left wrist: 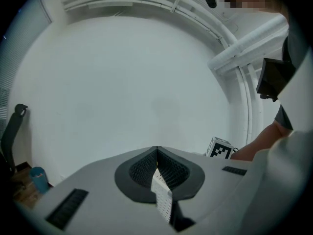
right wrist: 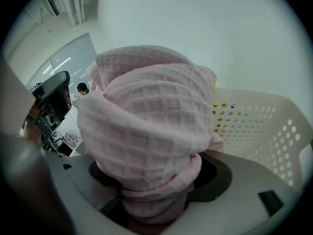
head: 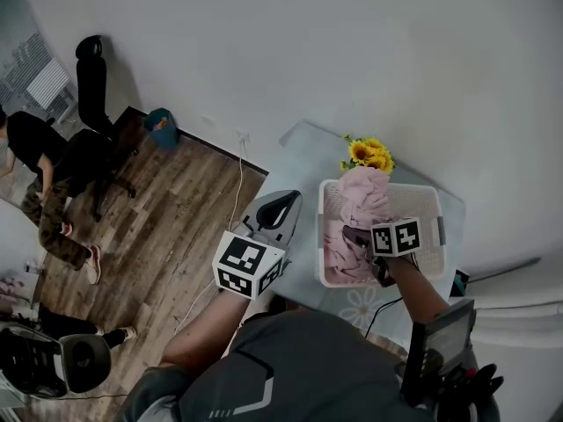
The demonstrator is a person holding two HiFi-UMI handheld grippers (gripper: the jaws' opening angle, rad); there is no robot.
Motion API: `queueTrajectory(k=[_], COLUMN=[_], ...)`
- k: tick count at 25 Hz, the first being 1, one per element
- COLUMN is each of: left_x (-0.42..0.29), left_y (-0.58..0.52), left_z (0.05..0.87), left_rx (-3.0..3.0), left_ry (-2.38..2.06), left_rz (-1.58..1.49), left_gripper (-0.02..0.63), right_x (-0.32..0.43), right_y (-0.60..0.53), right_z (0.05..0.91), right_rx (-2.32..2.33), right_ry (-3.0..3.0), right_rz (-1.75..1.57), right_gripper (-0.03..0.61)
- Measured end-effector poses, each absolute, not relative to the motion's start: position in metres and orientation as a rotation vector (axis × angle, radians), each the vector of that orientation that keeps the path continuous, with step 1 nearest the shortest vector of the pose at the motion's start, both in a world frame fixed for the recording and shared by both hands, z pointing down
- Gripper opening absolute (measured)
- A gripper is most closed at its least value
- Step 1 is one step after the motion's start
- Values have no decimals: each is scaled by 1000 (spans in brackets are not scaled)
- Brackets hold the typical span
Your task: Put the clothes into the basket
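A white perforated basket [head: 422, 202] stands on the pale table [head: 303, 161], with pink cloth lying inside it. My right gripper [head: 358, 236] is over the basket's left half, shut on a bunched pink waffle-weave cloth [head: 362, 196] that rises above the rim. In the right gripper view this cloth [right wrist: 146, 121] fills the space between the jaws and hides their tips, and the basket wall [right wrist: 264, 126] shows behind it. My left gripper [head: 274, 211] hangs left of the basket at the table's edge. Seen from its own camera, the left gripper [left wrist: 157, 155] is shut, holding no cloth.
Yellow sunflowers [head: 369, 154] stand just behind the basket. A black office chair [head: 88, 86], a seated person [head: 35, 165] and a teal bin [head: 161, 127] are on the wooden floor to the left. A white cable [head: 237, 183] runs down from the wall.
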State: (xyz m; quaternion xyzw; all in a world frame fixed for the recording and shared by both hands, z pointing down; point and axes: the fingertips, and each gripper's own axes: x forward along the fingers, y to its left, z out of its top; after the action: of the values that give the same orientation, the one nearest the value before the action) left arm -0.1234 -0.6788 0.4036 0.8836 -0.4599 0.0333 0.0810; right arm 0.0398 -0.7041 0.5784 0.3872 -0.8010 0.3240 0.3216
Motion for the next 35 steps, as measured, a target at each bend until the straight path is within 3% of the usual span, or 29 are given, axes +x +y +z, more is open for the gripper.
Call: queueTrajectory(k=[12,35], left_x=[-133,-108], left_y=[-691,-676], left_z=[417,453], left_rx=[2666,2561], left_ry=[-1282,-1272], left_rz=[120,176], left_gripper=[8,8], right_x=[14,31], right_y=[-693,-680], right_z=[638,701], right_rx=[891,855], right_ry=[-1905,-1768], right_rz=[993,1012], right_gripper=[371,371])
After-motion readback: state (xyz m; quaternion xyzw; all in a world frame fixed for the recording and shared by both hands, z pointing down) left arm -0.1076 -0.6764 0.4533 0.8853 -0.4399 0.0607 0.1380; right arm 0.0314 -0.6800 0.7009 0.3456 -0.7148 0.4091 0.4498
